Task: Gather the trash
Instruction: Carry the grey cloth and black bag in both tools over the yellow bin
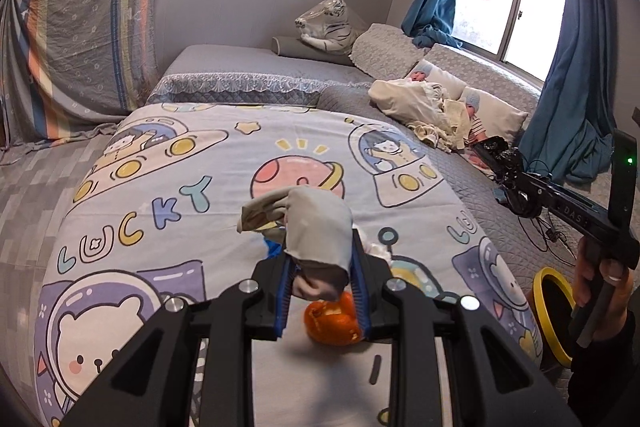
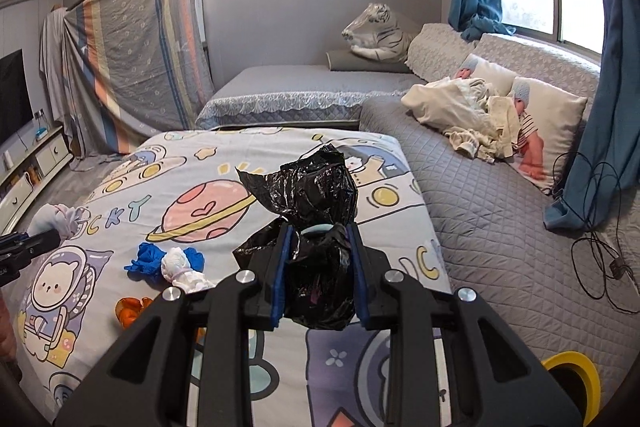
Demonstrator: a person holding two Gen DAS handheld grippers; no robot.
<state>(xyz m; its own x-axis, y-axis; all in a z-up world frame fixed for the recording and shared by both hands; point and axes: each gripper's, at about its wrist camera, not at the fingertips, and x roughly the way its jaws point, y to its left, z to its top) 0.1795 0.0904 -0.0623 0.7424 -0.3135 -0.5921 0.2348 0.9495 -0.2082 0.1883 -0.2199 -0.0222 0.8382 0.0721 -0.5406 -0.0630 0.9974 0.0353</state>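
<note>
My left gripper (image 1: 320, 259) is shut on a pale grey crumpled wad (image 1: 316, 223), held above the cartoon-print bedspread (image 1: 168, 163). Under it lies orange peel (image 1: 332, 323), with a blue glove (image 1: 274, 247) and a white tissue wad (image 1: 378, 251) partly hidden behind the fingers. My right gripper (image 2: 320, 231) is shut on a crumpled black plastic bag (image 2: 316, 195), also lifted off the bed. In the right wrist view the blue glove (image 2: 148, 259), tissue wad (image 2: 180, 267) and orange peel (image 2: 130, 311) lie at lower left, and the left gripper (image 2: 56, 233) shows at the left edge.
A yellow-rimmed bin (image 1: 554, 311) (image 2: 572, 375) stands beside the bed at lower right. A grey quilted sofa (image 2: 500, 211) with pillows, a cream blanket (image 2: 460, 107) and black cables (image 2: 600, 227) runs along the window side. A sheet-draped frame (image 2: 136, 67) leans at the back left.
</note>
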